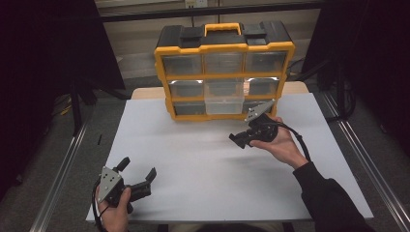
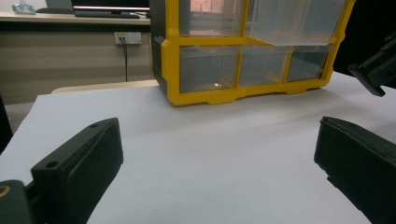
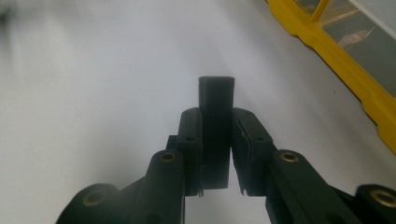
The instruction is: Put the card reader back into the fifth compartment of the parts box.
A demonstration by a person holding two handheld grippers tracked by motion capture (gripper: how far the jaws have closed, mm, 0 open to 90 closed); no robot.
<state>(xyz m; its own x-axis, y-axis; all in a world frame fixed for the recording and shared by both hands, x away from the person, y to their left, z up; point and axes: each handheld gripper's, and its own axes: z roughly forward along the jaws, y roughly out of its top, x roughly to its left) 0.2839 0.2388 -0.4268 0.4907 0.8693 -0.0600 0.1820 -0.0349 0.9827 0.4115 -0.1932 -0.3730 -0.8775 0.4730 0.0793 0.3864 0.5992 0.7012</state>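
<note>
My right gripper hovers over the white table top, just in front of the organizer's right end, pointing left. In the right gripper view its jaws are shut on a small black rectangular block that sticks out past the fingertips. My left gripper rests near the table's front left edge with its jaws wide open and nothing between them. The left gripper view also catches the tip of the right gripper at the far right.
A yellow and black drawer organizer with clear drawers stands at the back of the white table. One clear middle drawer is pulled partway out toward me. A dark floor and metal rails flank the table.
</note>
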